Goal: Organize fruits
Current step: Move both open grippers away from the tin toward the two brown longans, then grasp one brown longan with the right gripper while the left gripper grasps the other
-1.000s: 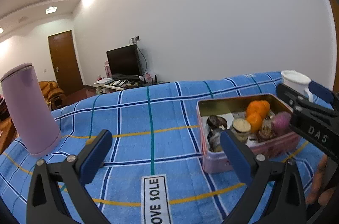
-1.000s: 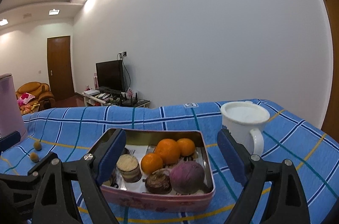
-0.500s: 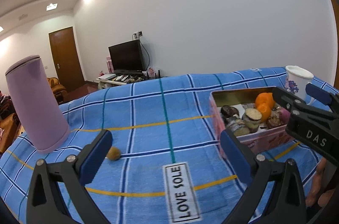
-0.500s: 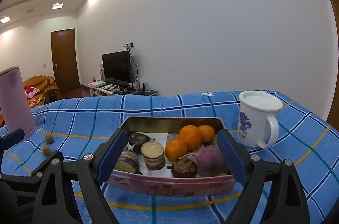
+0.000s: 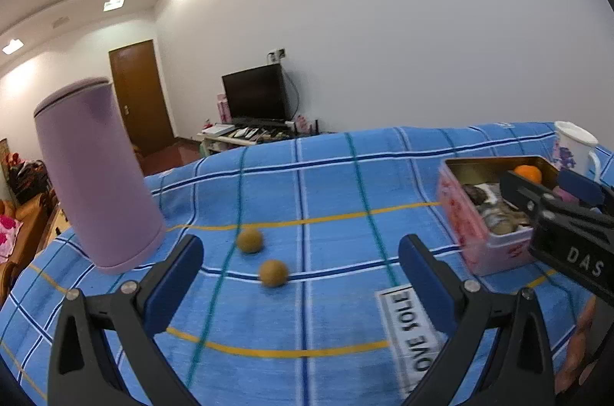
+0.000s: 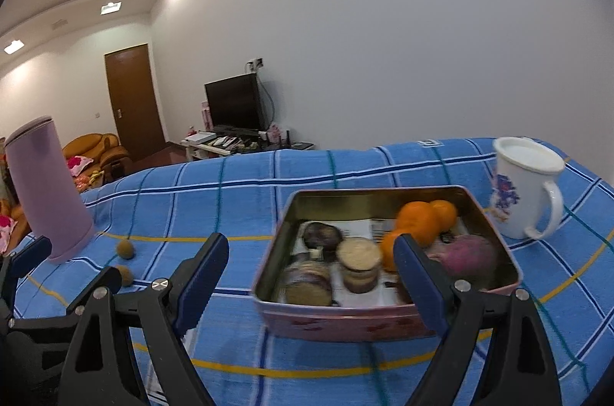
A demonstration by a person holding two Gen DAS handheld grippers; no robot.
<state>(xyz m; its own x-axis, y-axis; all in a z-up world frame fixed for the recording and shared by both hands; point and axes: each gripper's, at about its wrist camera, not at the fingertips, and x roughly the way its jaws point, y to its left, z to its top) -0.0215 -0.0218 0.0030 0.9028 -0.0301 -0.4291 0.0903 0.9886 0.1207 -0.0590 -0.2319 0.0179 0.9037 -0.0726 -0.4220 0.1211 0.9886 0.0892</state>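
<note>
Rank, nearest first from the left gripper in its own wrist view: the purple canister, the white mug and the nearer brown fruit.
From the left gripper:
1. Nearer brown fruit, just ahead between the fingers.
2. Purple canister, ahead on the left.
3. White mug, far right, behind the tin.

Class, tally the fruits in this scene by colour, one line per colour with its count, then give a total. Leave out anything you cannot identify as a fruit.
Orange fruits in the tin: 3
Small brown fruits on the blue cloth: 2
Purple fruit in the tin: 1
Total: 6
</note>
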